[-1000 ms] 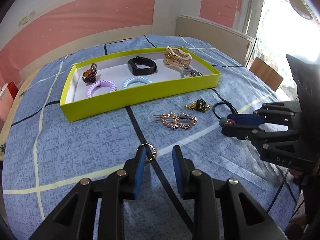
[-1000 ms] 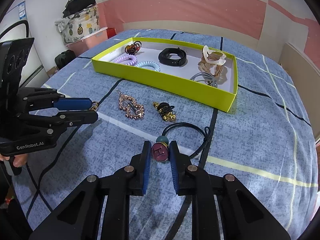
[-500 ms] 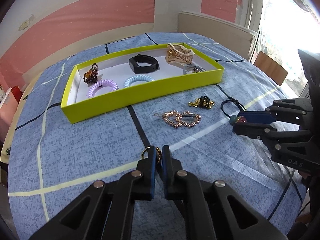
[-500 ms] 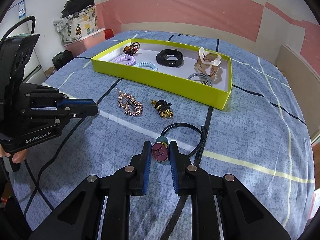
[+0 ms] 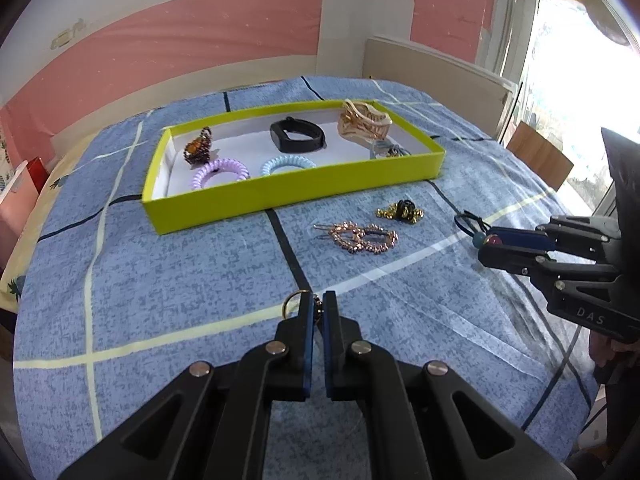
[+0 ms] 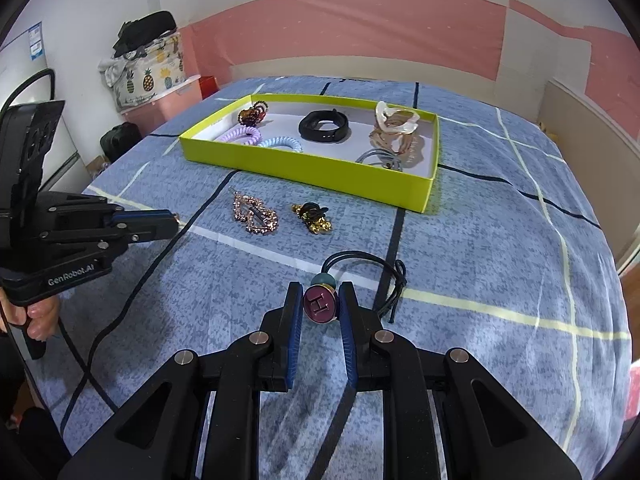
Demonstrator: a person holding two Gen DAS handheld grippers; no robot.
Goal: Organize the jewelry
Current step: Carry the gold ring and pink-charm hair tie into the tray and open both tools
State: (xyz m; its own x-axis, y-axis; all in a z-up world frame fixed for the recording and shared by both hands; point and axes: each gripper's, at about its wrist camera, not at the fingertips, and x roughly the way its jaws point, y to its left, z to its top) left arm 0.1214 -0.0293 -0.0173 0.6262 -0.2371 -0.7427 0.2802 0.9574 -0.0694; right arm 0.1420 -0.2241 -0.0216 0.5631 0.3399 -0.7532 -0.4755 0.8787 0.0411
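2 tools work over a blue bed cover (image 5: 160,280) crossed by pale and dark lines. From the left wrist view, the left tool (image 5: 319,304) sits at 6 o'clock, its blue pads pinched tight on a small gold ring charm (image 5: 292,303) whose loop pokes out on the left of the fingers. At 12 o'clock lies a yellow-green tray (image 5: 280,196) with a white floor. Inside it, from left to right: a brown beaded hair tie (image 5: 198,148), a lilac coil hair tie (image 5: 220,172), a pale blue coil hair tie (image 5: 286,166), a black wristband (image 5: 298,136), a beige claw clip (image 5: 364,124) and a grey hair tie (image 5: 386,151) at the right end. Just in front of the tray, on the cover, lie a rose-gold rhinestone hair clip (image 5: 360,236) and, near it at 1 o'clock, a black and gold beaded hair tie (image 5: 402,211). At 3 o'clock the right tool (image 5: 490,246) reaches in from the edge.

From the right wrist view, the right tool (image 6: 320,300) stands narrowly parted, its pads pressed on the round maroon charm marked H of a black elastic hair tie (image 6: 362,258); the cord loops on the cover just beyond the fingertips. A person's hand (image 6: 38,312) holds the left tool's grip at 9 o'clock.
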